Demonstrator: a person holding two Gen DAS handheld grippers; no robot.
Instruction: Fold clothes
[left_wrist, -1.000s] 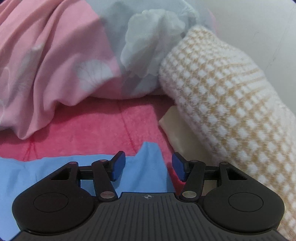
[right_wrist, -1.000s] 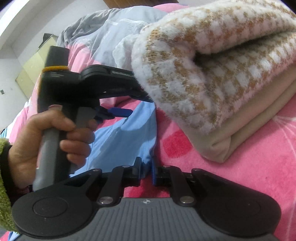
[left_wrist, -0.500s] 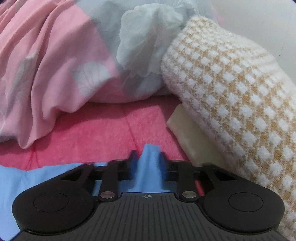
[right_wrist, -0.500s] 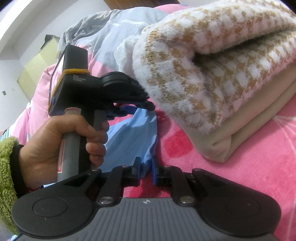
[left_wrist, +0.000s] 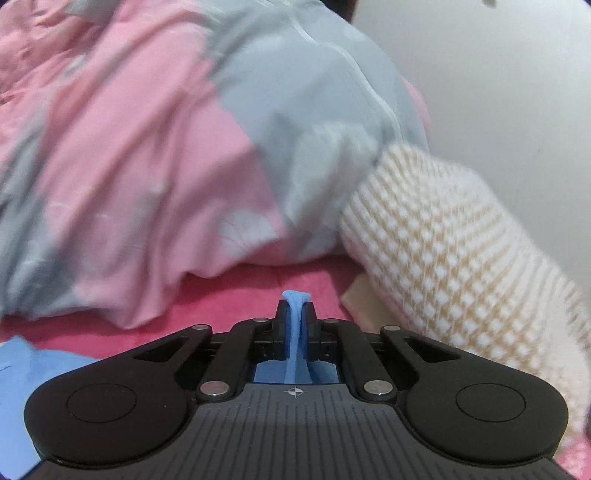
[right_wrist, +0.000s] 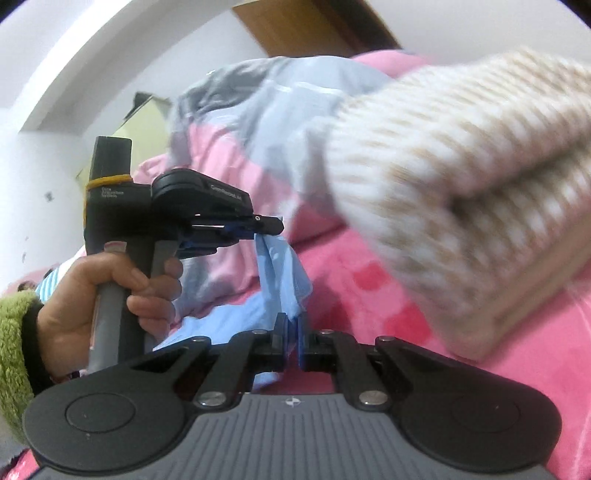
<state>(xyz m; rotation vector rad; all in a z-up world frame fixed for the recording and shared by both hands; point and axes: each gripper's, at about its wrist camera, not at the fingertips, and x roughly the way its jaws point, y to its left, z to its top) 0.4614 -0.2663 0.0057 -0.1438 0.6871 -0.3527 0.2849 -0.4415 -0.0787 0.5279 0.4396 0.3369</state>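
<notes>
- Left gripper (left_wrist: 294, 309), jaws clamped tight, a thin fold of blue cloth (left_wrist: 294, 332) pinched between the pads.
- Right gripper (right_wrist: 291, 325), jaws closing, blue cloth between them.
- Left hand (right_wrist: 110, 291), green fleece sleeve (right_wrist: 13, 354), wrapped round its handle.

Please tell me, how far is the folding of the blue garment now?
Done: the checkered knit already lies folded on a beige piece. In hand: left gripper and right gripper are each shut on the blue garment, lifting its edge. Left: every fold of it.
</notes>
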